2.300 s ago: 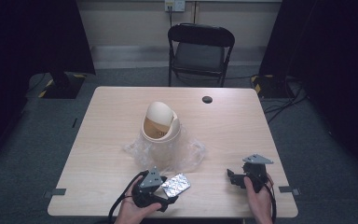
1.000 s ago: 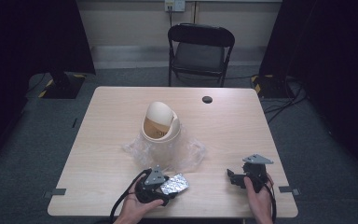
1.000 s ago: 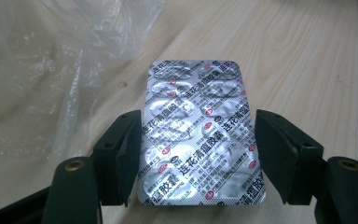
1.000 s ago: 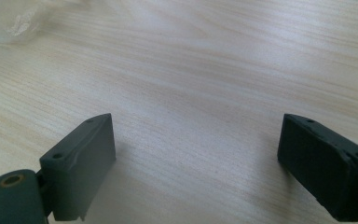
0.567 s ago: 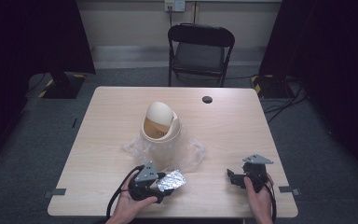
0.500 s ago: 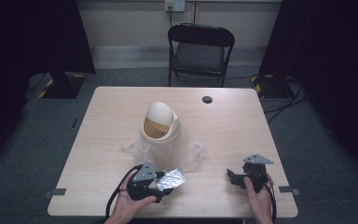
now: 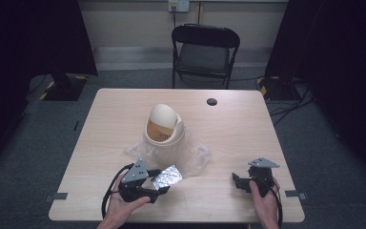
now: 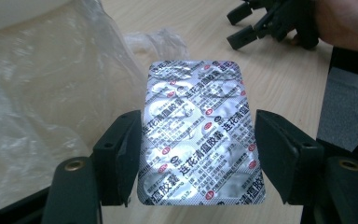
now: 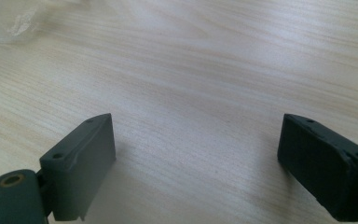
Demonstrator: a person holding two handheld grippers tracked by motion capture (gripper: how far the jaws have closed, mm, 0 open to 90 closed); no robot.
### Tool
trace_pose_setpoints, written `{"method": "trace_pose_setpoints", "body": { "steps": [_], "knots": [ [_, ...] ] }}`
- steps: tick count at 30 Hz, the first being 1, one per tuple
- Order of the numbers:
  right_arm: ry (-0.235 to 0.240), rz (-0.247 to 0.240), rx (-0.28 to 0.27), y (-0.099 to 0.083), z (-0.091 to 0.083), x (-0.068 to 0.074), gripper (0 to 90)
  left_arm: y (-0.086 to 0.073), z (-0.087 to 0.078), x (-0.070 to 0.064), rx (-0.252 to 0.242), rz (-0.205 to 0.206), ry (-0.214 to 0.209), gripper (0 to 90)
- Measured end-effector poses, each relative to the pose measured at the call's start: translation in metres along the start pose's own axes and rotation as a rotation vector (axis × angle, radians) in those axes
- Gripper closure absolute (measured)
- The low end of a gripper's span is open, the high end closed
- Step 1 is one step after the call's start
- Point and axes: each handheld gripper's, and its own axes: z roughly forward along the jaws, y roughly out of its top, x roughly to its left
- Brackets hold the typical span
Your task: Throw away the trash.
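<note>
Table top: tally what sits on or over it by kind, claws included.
Foil blister pack: 1
Cream swing-lid bin: 1
Clear plastic bag: 1
Black round cap: 1
Claws: 2, left claw and right claw
Total: 6

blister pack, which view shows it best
The left gripper view: the blister pack lies between that gripper's jaws, its foil face and printed text sharp. The high view shows it as a small silver patch on the table by the left gripper. The right gripper view looks at bare table wood.
</note>
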Motion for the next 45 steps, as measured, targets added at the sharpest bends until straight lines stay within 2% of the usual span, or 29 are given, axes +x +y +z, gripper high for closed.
{"method": "trace_pose_setpoints", "body": {
  "steps": [2, 9, 15, 21, 25, 29, 33, 42, 45],
  "knots": [
    [0.000, 0.000, 0.000, 0.000, 0.000, 0.000, 10.3, 0.002, -0.005, 0.002, -0.002, 0.010, 0.012, 34.1],
    [0.000, 0.000, 0.000, 0.000, 0.000, 0.000, 10.3, 0.003, -0.019, 0.014, -0.038, -0.006, 0.046, 34.1],
    [0.000, 0.000, 0.000, 0.000, 0.000, 0.000, 10.3, 0.016, -0.036, 0.024, -0.072, 0.004, 0.089, 34.1],
    [0.000, 0.000, 0.000, 0.000, 0.000, 0.000, 10.3, 0.030, -0.045, 0.036, -0.097, 0.005, 0.129, 34.1],
    [0.000, 0.000, 0.000, 0.000, 0.000, 0.000, 10.3, 0.040, -0.045, 0.047, -0.090, 0.013, 0.156, 34.1],
    [0.000, 0.000, 0.000, 0.000, 0.000, 0.000, 10.3, 0.048, -0.043, 0.054, -0.064, -0.007, 0.174, 34.1],
    [0.000, -0.001, 0.000, 0.000, 0.000, 0.000, 10.3, 0.056, -0.038, 0.055, -0.053, 0.010, 0.183, 34.1],
    [0.000, 0.000, 0.000, 0.000, 0.000, 0.000, 10.3, 0.067, -0.032, 0.073, -0.041, -0.019, 0.201, 34.1],
    [0.001, -0.001, -0.001, 0.000, 0.000, 0.000, 10.2, 0.071, -0.029, 0.076, -0.029, -0.014, 0.203, 34.0]
  ]
}}
